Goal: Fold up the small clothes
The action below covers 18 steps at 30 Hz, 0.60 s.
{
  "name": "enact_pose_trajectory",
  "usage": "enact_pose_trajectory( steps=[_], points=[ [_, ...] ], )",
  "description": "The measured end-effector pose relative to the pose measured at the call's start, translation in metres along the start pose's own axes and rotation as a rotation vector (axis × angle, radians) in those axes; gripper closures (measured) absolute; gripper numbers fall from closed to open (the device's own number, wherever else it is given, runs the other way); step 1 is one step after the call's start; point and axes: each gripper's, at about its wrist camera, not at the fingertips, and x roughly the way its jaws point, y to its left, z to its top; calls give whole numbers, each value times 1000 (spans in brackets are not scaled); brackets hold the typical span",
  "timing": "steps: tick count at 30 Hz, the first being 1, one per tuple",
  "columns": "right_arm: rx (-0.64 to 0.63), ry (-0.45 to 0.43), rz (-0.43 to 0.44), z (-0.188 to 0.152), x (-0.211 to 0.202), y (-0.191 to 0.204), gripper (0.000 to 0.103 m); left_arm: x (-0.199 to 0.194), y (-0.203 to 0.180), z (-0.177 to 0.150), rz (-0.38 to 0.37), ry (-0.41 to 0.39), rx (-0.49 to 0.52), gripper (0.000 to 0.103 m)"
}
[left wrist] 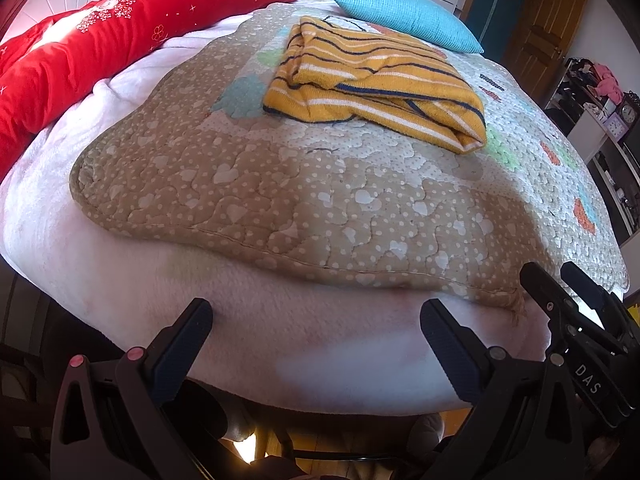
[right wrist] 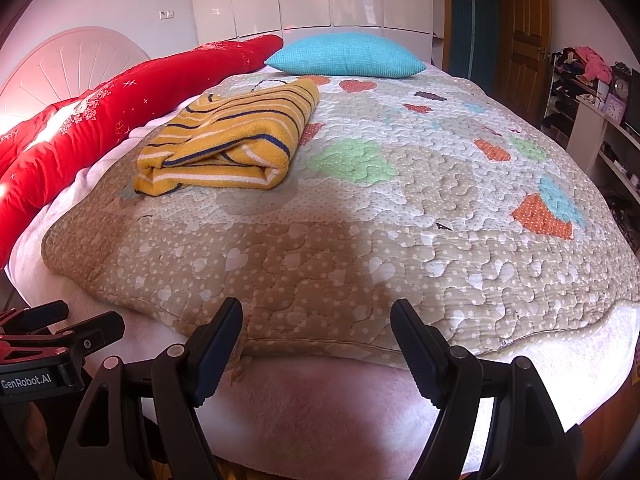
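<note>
A yellow garment with navy and white stripes [left wrist: 376,88] lies folded into a thick bundle on the quilted bedspread [left wrist: 280,200], toward the far side of the bed. The right wrist view has the same striped garment [right wrist: 228,140] at upper left. My left gripper [left wrist: 316,320] hangs open over the near edge of the bed, empty, well short of the garment. My right gripper [right wrist: 316,320] is open too and holds nothing, its fingers just above the quilt's near hem. The right gripper's black fingers [left wrist: 568,300] show at the lower right of the left wrist view.
A long red cushion [left wrist: 100,40] runs along the left side of the bed. A turquoise pillow [right wrist: 348,56] lies at the far end. A white fleece blanket [left wrist: 280,340] sits under the quilt. Shelves with clocks and clutter [right wrist: 600,92] stand at right, and a wooden door [right wrist: 524,36] behind.
</note>
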Motion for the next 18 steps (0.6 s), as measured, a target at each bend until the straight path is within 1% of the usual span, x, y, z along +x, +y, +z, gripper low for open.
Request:
enact_pose_trajectory(
  steps=[5,12,18],
  points=[
    [-18,1,10,4,2,3,22,1,0,0,0,-1,0,0],
    [-90,-17,19,25,11,21,22,0,7,9,0,-17,-1,0],
    [-130,-50,11,45,19,30,22,4,19,28,44,-43,15,0]
  ],
)
